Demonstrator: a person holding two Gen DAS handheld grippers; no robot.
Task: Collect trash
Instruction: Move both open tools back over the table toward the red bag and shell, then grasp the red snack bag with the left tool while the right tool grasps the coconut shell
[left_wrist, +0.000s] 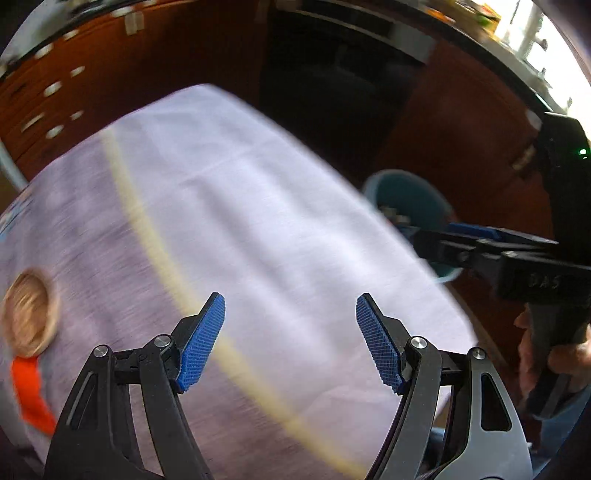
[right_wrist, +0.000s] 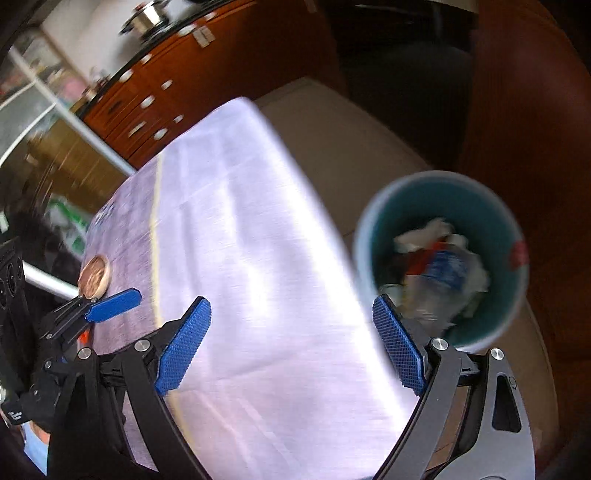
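A teal bin (right_wrist: 441, 258) stands on the floor by the table's right side, holding crumpled paper and wrappers (right_wrist: 439, 266). It also shows in the left wrist view (left_wrist: 410, 206). My right gripper (right_wrist: 291, 345) is open and empty, over the table edge beside the bin. My left gripper (left_wrist: 290, 341) is open and empty above the white tablecloth (left_wrist: 229, 206). An orange scrap (left_wrist: 31, 391) lies at the table's left, below a round wooden coaster (left_wrist: 29, 312). The right gripper shows at the right of the left wrist view (left_wrist: 443, 236). Both views are motion-blurred.
A yellow stripe (left_wrist: 155, 236) crosses the cloth. Brown wooden cabinets with drawers (right_wrist: 147, 96) stand behind the table. Beige floor (right_wrist: 351, 147) lies around the bin. The left gripper appears at the left of the right wrist view (right_wrist: 110, 304), near the coaster (right_wrist: 94, 277).
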